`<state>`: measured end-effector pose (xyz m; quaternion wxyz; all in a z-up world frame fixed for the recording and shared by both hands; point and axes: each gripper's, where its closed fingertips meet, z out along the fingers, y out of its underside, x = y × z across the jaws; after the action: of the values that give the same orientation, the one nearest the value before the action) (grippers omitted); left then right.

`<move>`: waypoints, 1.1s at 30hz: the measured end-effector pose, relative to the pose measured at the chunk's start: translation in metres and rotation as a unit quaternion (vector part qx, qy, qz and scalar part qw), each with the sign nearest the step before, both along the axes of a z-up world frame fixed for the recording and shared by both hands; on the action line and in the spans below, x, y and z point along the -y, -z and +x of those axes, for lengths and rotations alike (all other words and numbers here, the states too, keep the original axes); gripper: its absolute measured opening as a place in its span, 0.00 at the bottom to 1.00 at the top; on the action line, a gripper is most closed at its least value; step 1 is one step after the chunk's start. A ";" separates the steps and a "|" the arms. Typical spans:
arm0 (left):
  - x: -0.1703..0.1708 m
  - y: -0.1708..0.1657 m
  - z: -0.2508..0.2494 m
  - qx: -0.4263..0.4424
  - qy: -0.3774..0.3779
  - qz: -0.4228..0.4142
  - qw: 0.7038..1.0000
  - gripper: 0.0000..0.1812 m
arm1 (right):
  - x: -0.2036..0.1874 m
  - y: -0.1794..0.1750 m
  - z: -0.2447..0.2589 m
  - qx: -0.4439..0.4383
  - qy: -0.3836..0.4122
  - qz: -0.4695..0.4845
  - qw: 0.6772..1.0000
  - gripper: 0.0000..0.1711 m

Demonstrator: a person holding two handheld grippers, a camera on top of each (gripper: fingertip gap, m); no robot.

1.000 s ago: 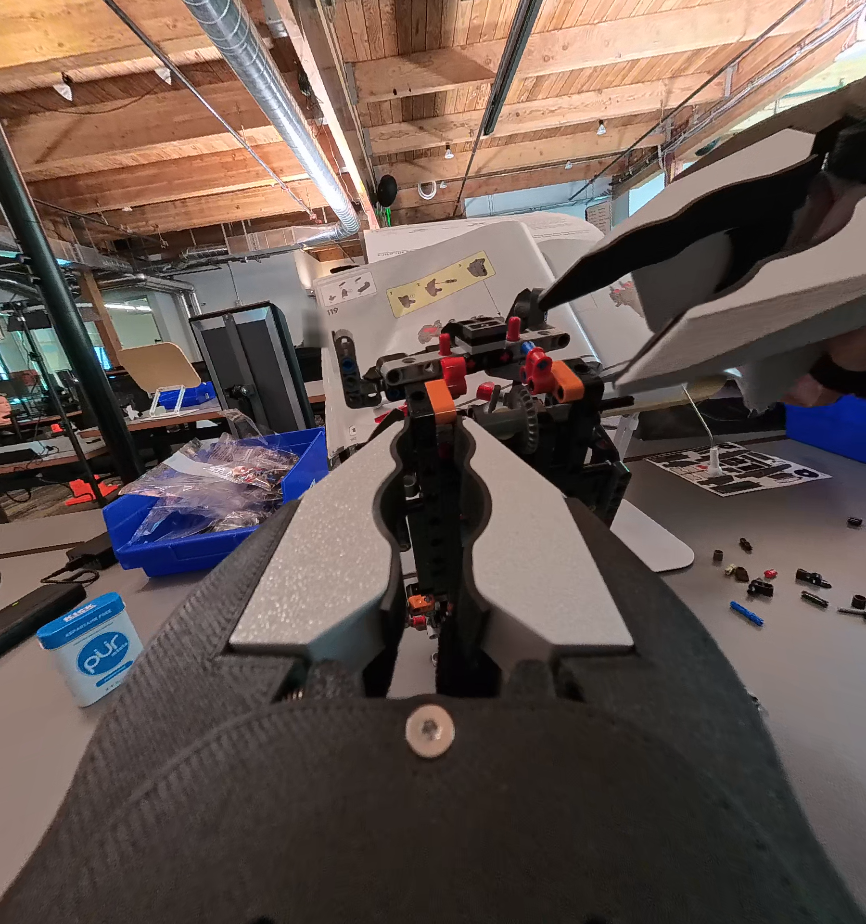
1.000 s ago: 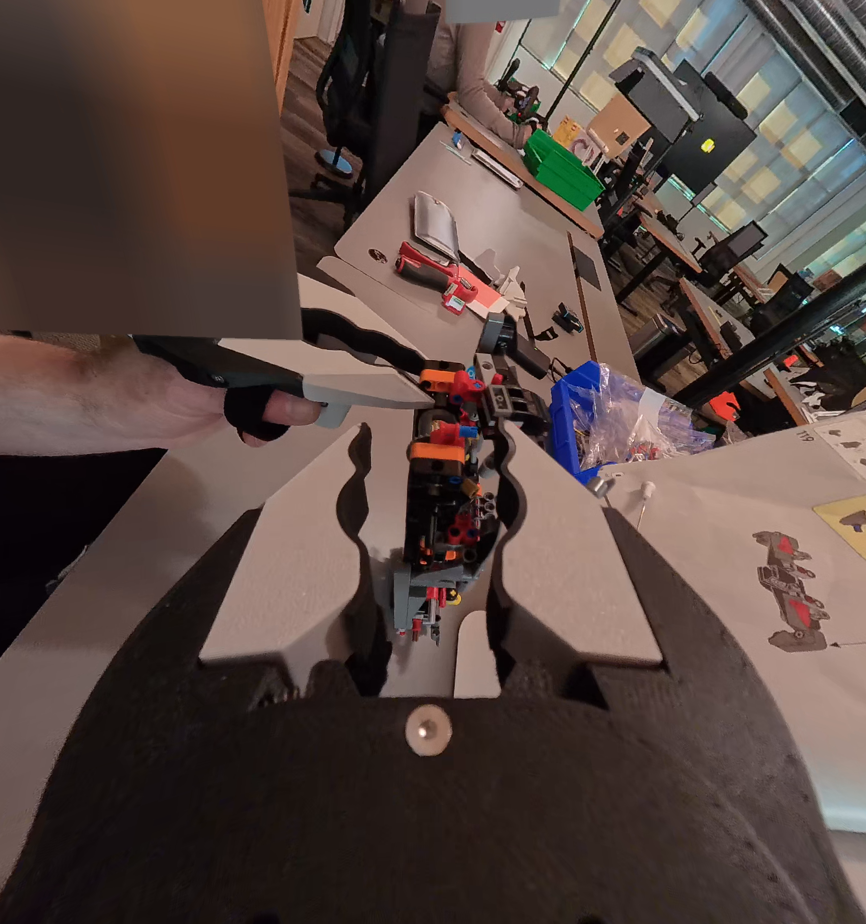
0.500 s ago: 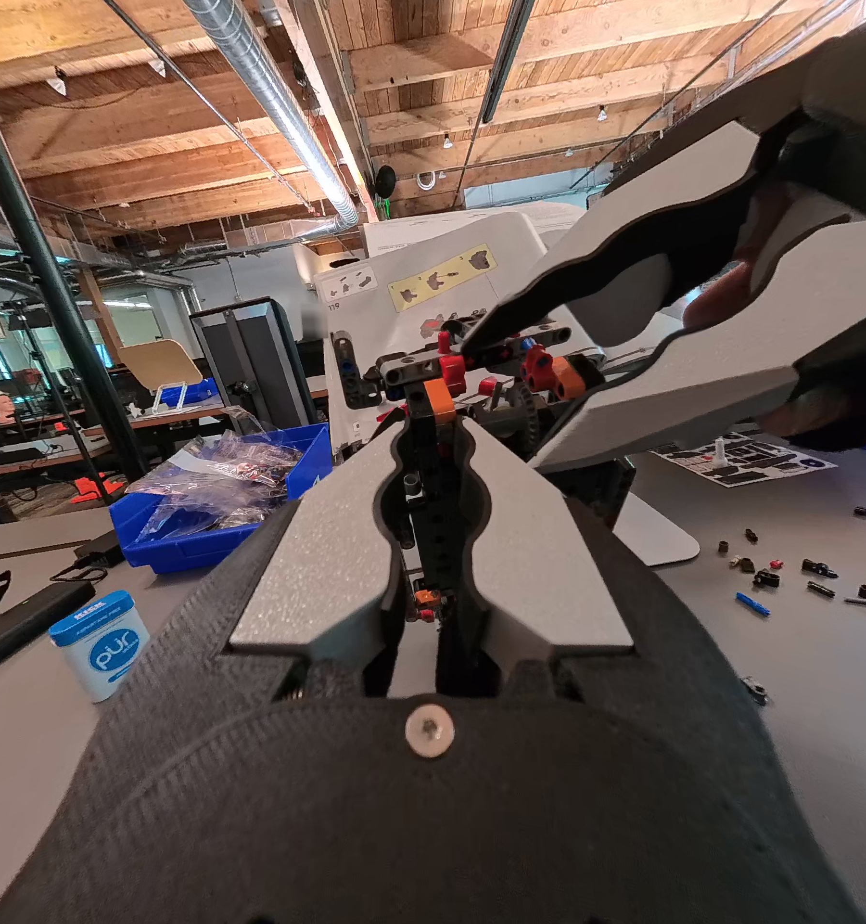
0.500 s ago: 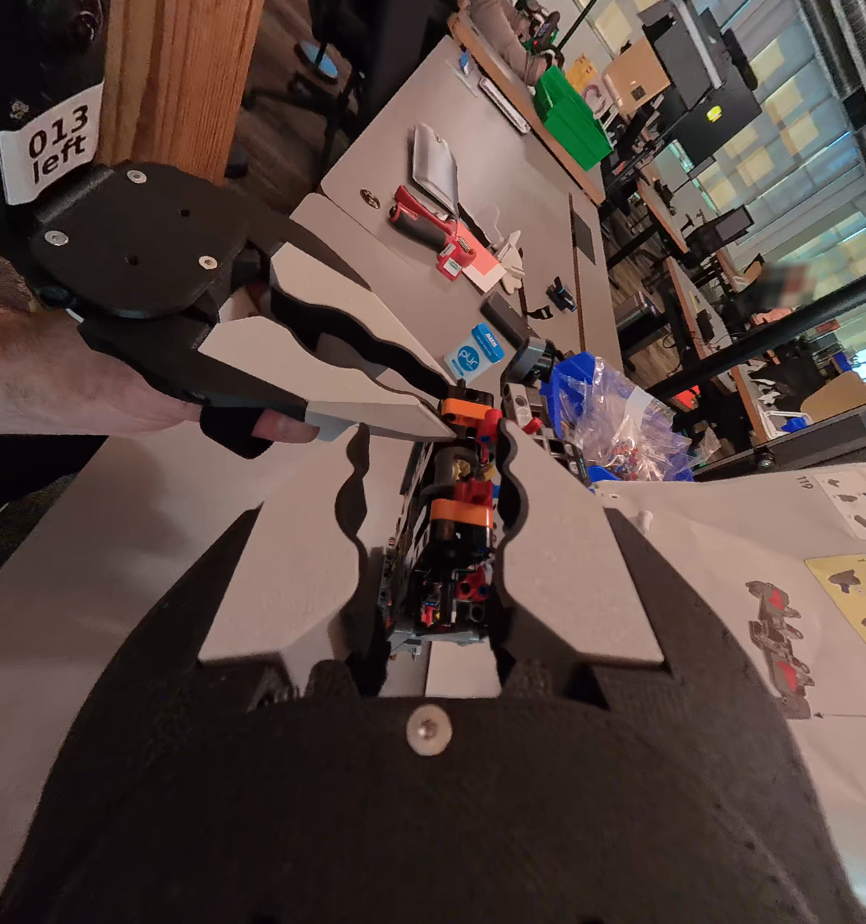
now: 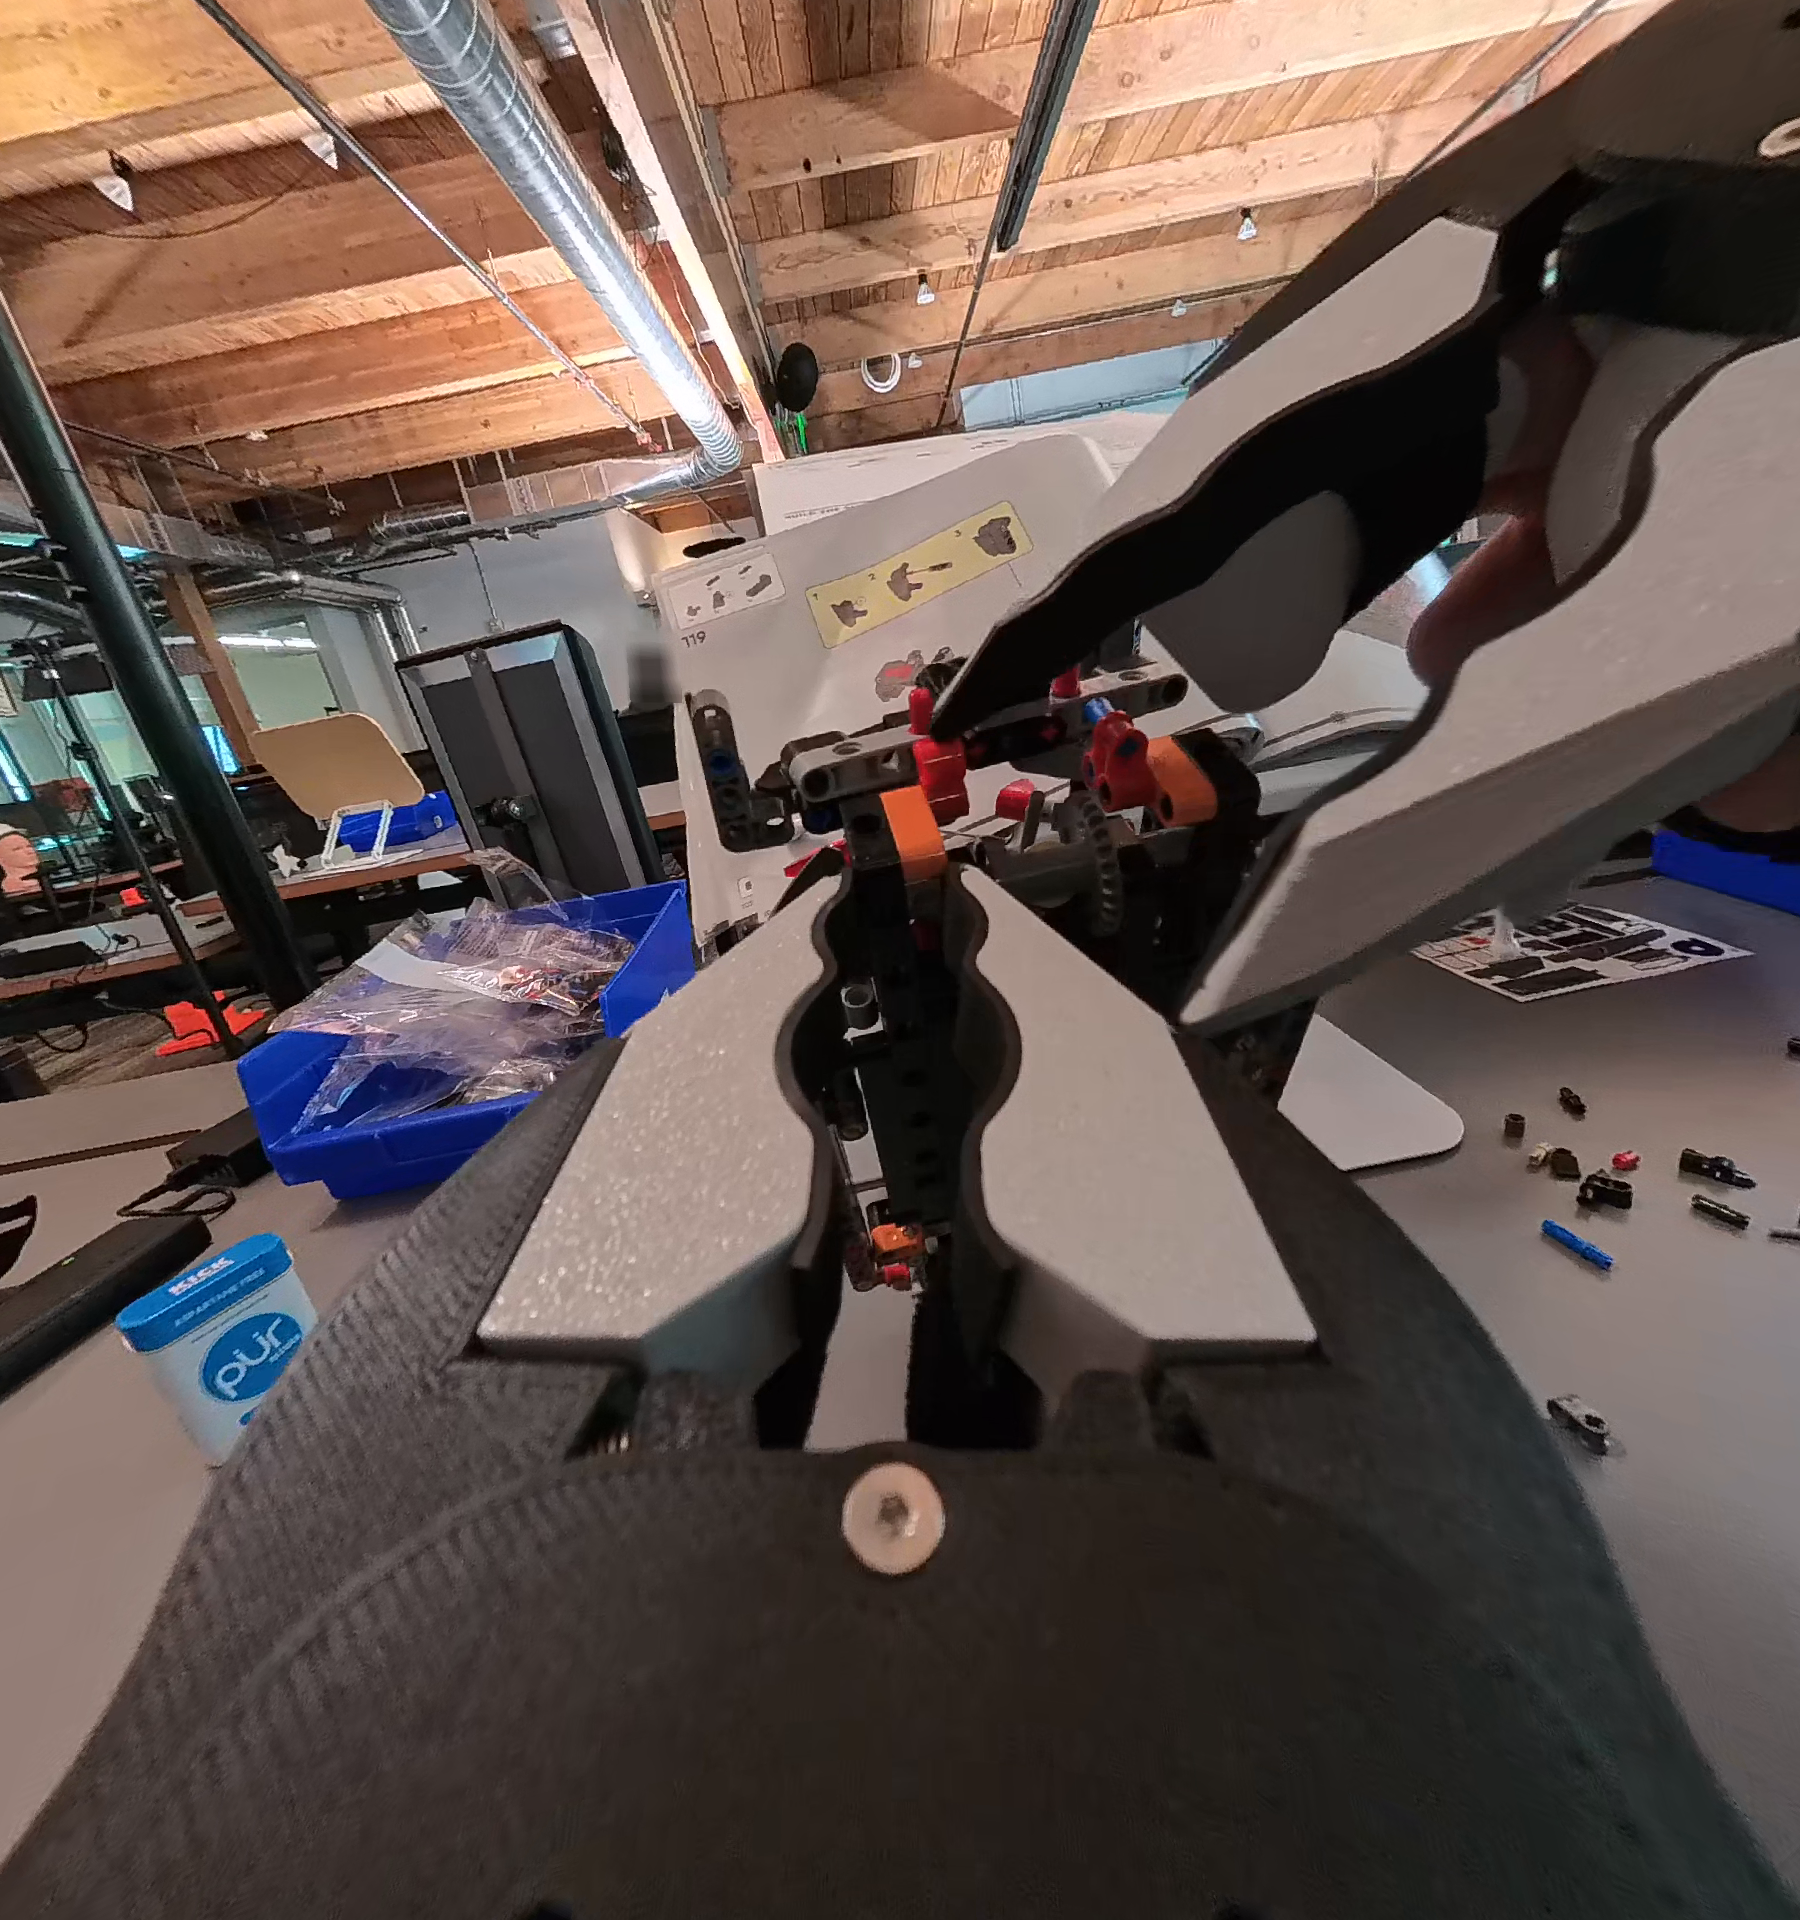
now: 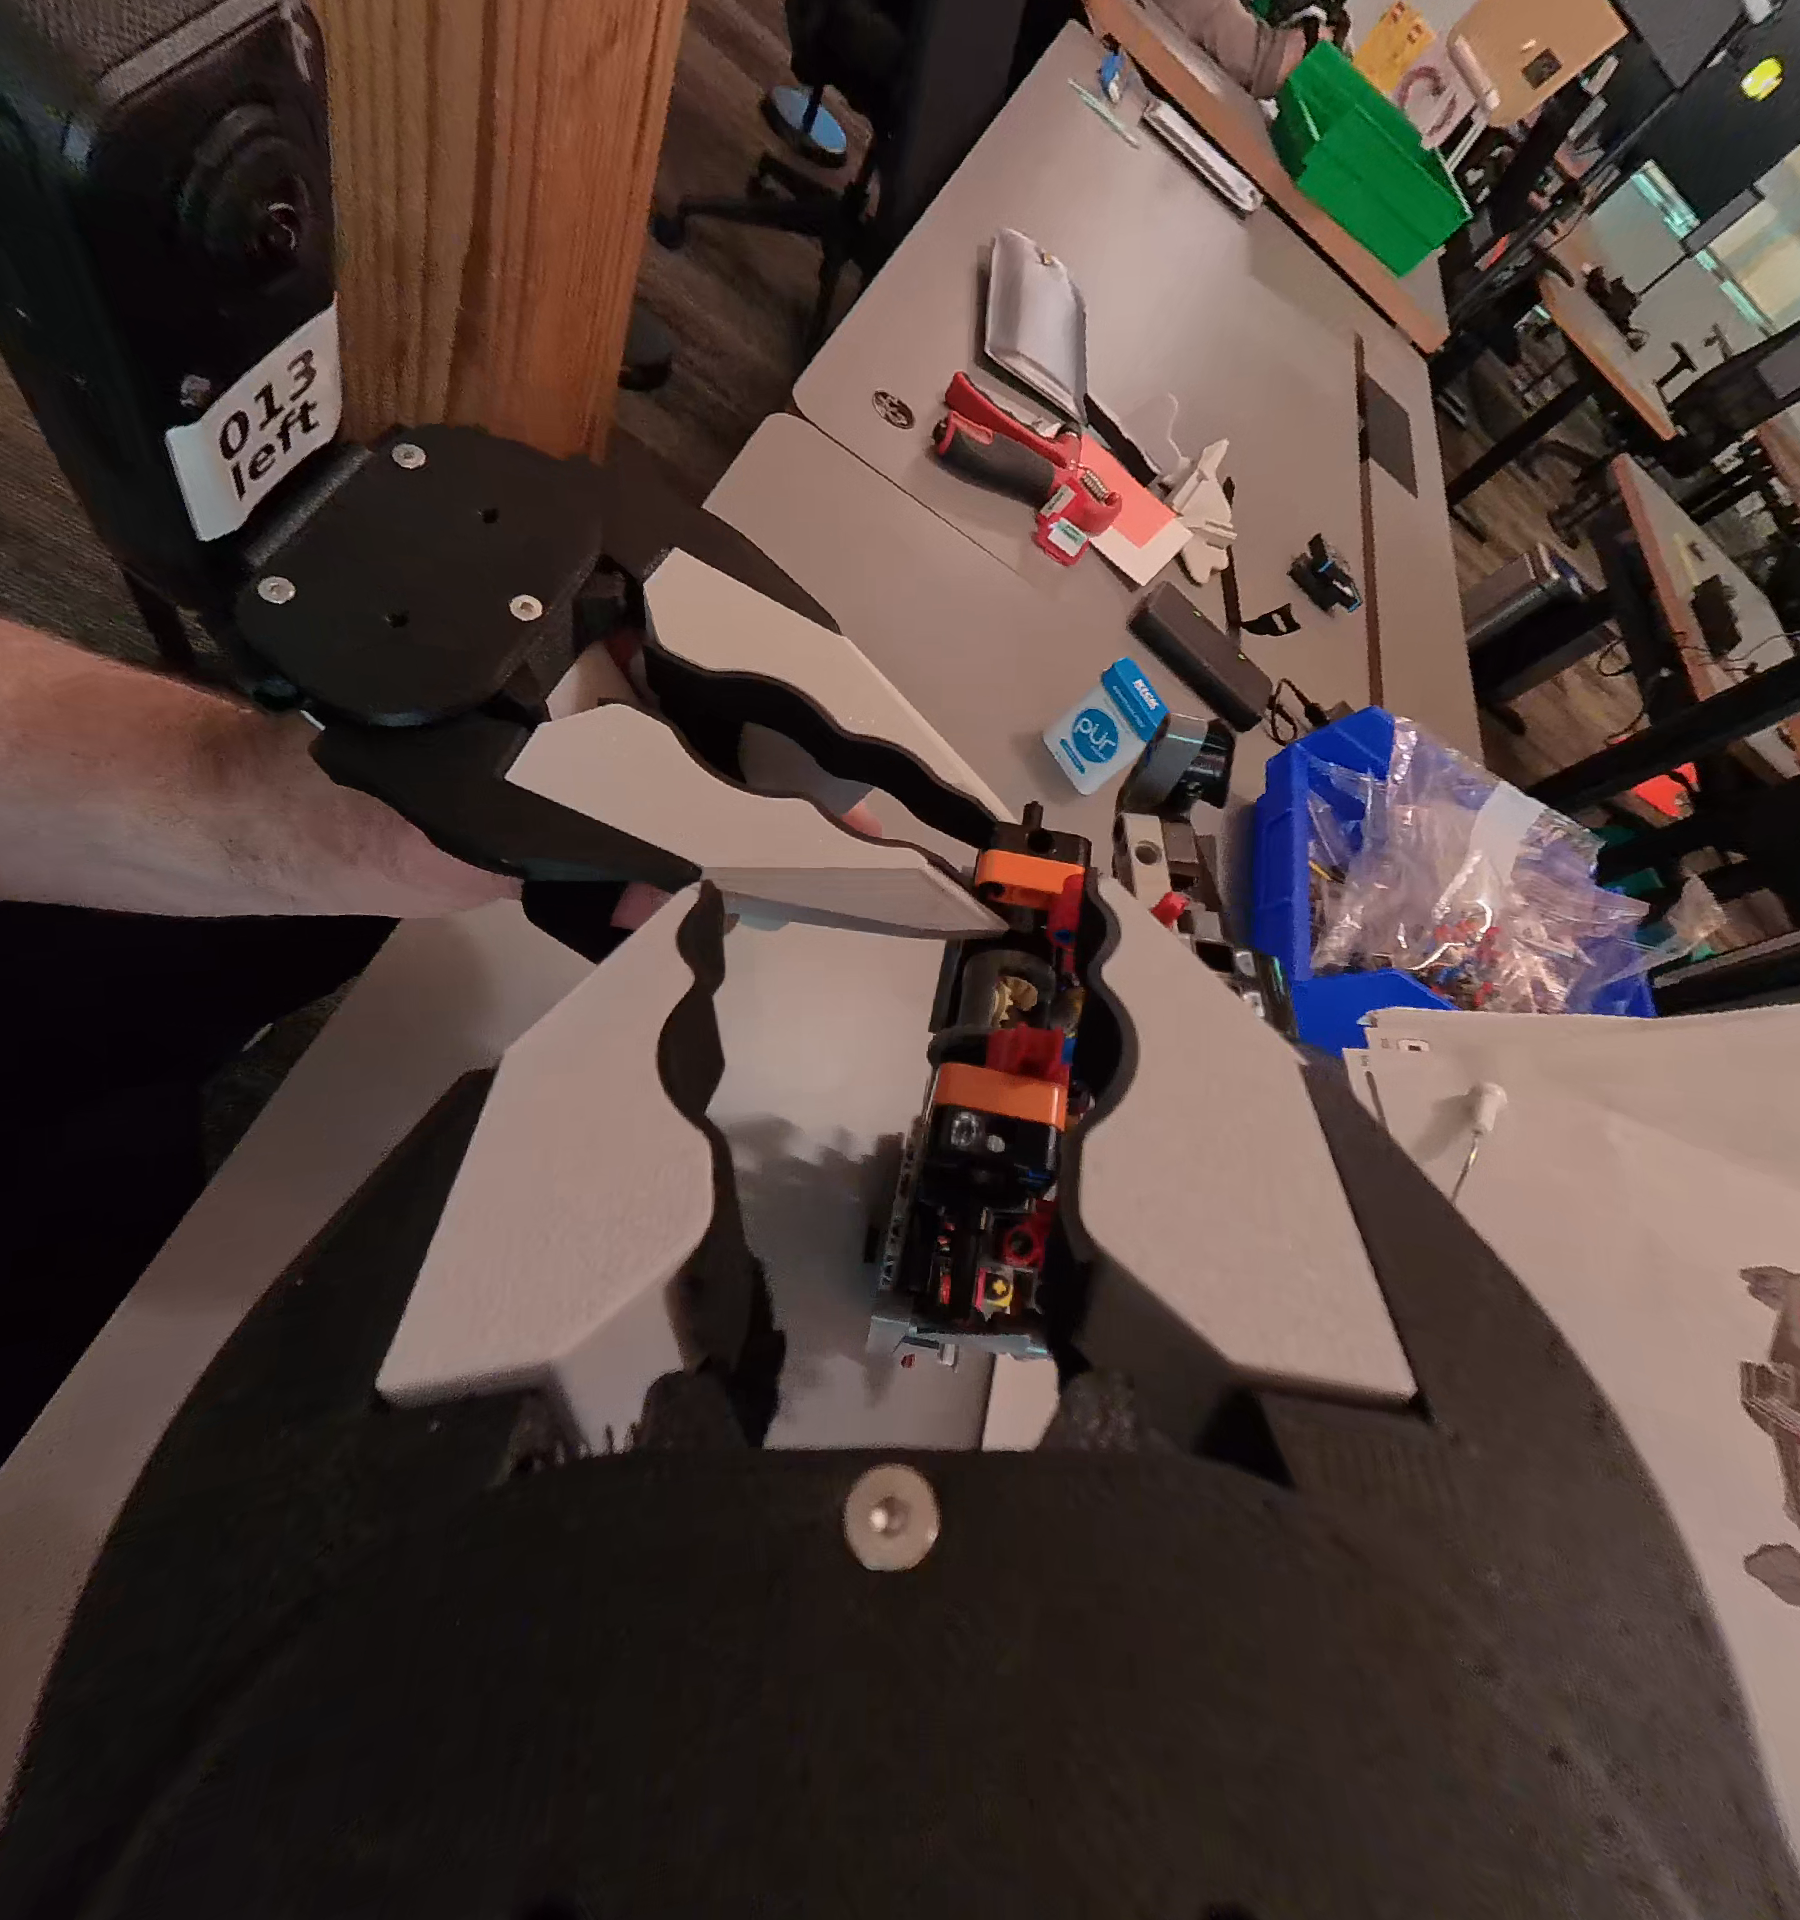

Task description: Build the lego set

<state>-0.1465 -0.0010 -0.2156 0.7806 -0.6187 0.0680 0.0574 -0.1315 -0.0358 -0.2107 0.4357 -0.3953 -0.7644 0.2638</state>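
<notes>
The lego model (image 5: 854, 764) is a black, grey, red and orange technic build standing on the grey table (image 5: 1654, 1403). My left gripper (image 5: 898, 894) is shut on the model's black upright beam below an orange piece. My right gripper (image 5: 1062, 868) comes in from the upper right, open, with one fingertip on the red piece on top and the other beside the model. In the right wrist view the model (image 6: 995, 1122) lies between my right gripper's (image 6: 901, 894) spread fingers, against the right one, with a gap on the left. The left gripper (image 6: 991, 873) pinches its far orange end.
An open instruction booklet (image 5: 875, 613) stands behind the model. A blue bin (image 5: 439, 1132) of bagged parts is left of it. Small loose parts (image 5: 1602, 1184) lie at the right. A blue-and-white tin (image 5: 215, 1340) and a black pack (image 5: 44, 1299) sit at the left. Both grippers' tips are close together, under 4 cm apart. Both grippers' tips are roughly 35 cm from the blue-and-white tin (image 5: 215, 1340).
My right gripper has come down closer over the model and its fingers have spread wider. My left gripper keeps its hold and has barely moved.
</notes>
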 end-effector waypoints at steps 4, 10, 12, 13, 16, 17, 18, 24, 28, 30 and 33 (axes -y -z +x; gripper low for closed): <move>0.000 -0.001 0.004 -0.009 -0.004 0.001 1.000 0.07 | -0.002 -0.003 0.006 0.002 -0.004 -0.006 1.000 0.35; 0.003 -0.002 0.018 -0.046 -0.015 0.007 0.999 0.07 | -0.010 -0.007 0.031 -0.012 -0.004 -0.015 1.000 0.28; 0.004 -0.003 0.024 -0.066 -0.019 0.008 0.998 0.07 | -0.011 -0.008 0.041 -0.020 -0.005 -0.018 1.000 0.26; 0.004 -0.003 0.028 -0.073 -0.020 0.008 0.997 0.07 | -0.012 -0.011 0.046 -0.030 -0.003 -0.017 0.999 0.23; 0.006 -0.002 0.036 -0.092 -0.025 0.010 0.995 0.07 | -0.015 -0.013 0.063 -0.046 0.008 -0.018 0.999 0.19; 0.007 -0.002 0.039 -0.098 -0.025 0.011 0.995 0.07 | -0.016 -0.013 0.068 -0.049 0.013 -0.021 0.998 0.19; 0.008 -0.002 0.042 -0.103 -0.024 0.013 0.994 0.07 | -0.018 -0.012 0.073 -0.051 0.021 -0.024 0.998 0.19; 0.011 0.000 0.055 -0.123 -0.022 0.017 0.992 0.07 | -0.026 0.005 0.091 -0.036 0.064 -0.037 0.997 0.19; 0.012 0.000 0.059 -0.124 -0.017 0.020 0.992 0.07 | -0.027 0.016 0.092 -0.023 0.070 -0.044 0.996 0.17; 0.012 0.000 0.061 -0.125 -0.015 0.021 0.992 0.07 | -0.026 0.020 0.091 -0.020 0.069 -0.048 0.996 0.14; 0.012 0.000 0.059 -0.121 -0.014 0.021 0.992 0.07 | -0.026 0.019 0.089 -0.027 0.069 -0.054 0.996 0.13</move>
<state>-0.0874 -0.0132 -0.2157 0.7786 -0.5915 0.1522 0.1440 -0.0426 -0.0101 -0.2298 0.4514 -0.4628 -0.7079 0.2845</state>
